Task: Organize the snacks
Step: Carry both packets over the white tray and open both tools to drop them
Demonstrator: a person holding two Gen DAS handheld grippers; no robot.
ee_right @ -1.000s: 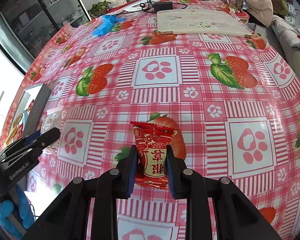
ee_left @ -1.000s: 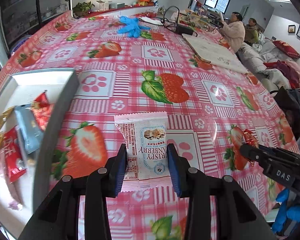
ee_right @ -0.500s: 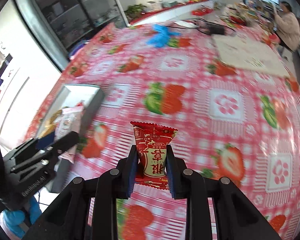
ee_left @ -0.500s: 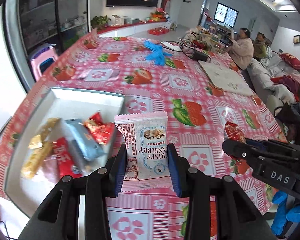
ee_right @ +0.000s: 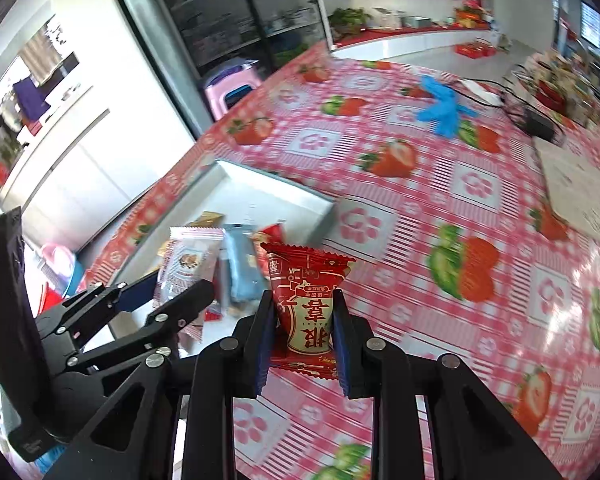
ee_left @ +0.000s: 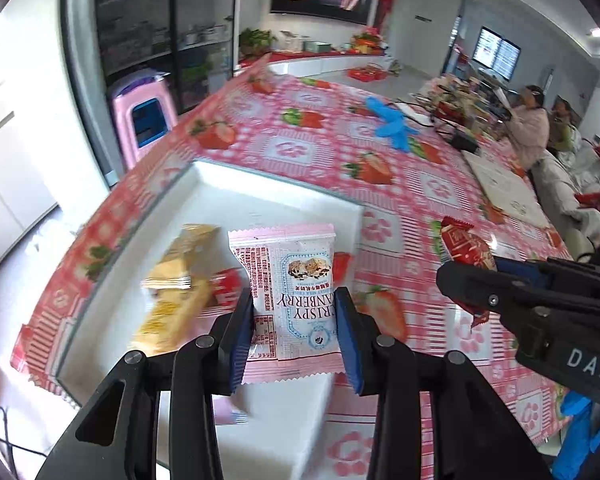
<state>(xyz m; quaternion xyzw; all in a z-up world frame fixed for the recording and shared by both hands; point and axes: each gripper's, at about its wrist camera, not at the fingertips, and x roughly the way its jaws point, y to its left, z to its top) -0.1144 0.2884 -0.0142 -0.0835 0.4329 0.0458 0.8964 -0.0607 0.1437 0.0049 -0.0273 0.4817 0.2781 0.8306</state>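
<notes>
Behind the red packet point(ee_right: 309, 292), only right-wrist view shows blue packet point(ee_right: 240, 272).

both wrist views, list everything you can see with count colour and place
tray: one, white, table's near-left corner
cranberry packet: one, pink-white, held over tray
red packet: one, red, held beside tray
yellow packets: at least two, in tray
blue packet: one, light blue, in tray
gloves: blue, far on table
stool: one, pink, on floor
left gripper: black, shut on cranberry packet
right gripper: black, shut on red packet
</notes>
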